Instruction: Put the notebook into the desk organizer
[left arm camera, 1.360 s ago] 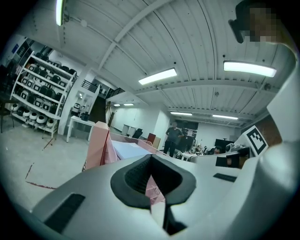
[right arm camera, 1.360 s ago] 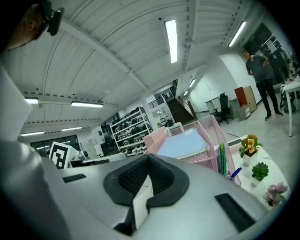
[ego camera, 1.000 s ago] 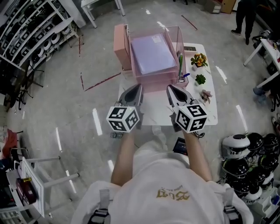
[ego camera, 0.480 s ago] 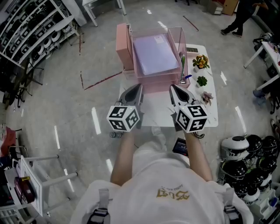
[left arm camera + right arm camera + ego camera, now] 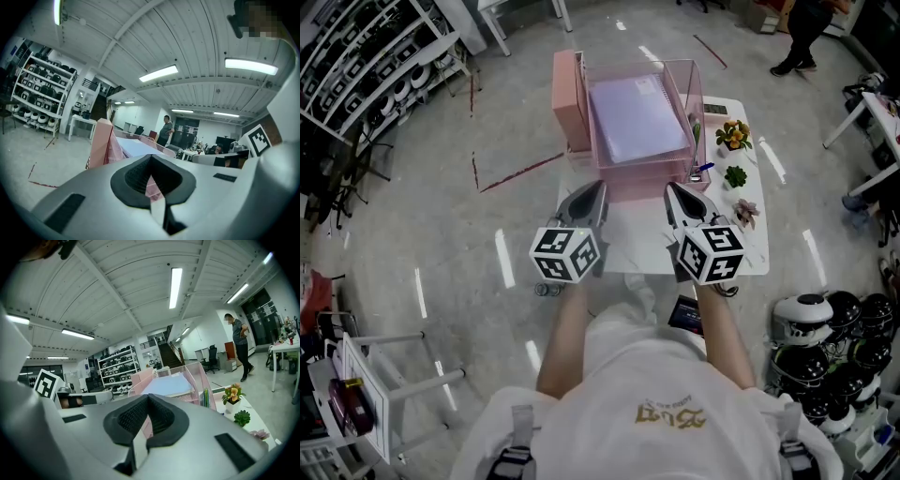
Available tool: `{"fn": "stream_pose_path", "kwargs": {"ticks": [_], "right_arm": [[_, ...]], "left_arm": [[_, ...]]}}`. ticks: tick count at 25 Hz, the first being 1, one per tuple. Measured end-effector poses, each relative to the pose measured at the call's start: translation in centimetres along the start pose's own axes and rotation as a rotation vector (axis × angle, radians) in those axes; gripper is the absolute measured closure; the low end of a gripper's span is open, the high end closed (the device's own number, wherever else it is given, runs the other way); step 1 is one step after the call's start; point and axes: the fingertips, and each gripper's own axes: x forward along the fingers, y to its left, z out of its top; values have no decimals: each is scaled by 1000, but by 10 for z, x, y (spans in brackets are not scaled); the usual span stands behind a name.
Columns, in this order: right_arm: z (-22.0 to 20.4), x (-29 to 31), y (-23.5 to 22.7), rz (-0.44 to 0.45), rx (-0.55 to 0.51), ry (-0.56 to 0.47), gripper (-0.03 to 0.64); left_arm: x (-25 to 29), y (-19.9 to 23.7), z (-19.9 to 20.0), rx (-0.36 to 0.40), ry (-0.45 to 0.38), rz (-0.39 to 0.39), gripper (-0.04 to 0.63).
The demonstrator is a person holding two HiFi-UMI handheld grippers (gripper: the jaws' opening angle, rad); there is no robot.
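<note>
The pale lilac notebook (image 5: 637,119) lies flat in the top tray of the pink desk organizer (image 5: 592,141) at the far side of the small white table (image 5: 637,246). The notebook (image 5: 171,385) and organizer (image 5: 206,383) also show ahead in the right gripper view, and in the left gripper view the notebook (image 5: 136,146) sits past the organizer's pink side (image 5: 101,143). My left gripper (image 5: 587,193) and right gripper (image 5: 672,193) hover side by side over the table's near half, both shut and empty, short of the organizer.
Small potted plants (image 5: 731,131) stand along the table's right edge, with pens (image 5: 695,131) in the organizer's side holder. Shelving (image 5: 366,66) fills the far left. Helmets (image 5: 825,319) lie on the floor at right. A person (image 5: 802,28) walks in the background.
The view has shifted slightly, so the table and organizer sit a little more to the right. Both grippers stay almost still. The person in the background has walked on.
</note>
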Motion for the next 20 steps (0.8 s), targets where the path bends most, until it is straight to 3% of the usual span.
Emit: {"fn": "stream_pose_path", "kwargs": {"ticks": [20], "right_arm": [[-1, 8, -7, -10, 13, 8, 604]], "left_arm": [[12, 6, -1, -5, 13, -6, 578]]}}
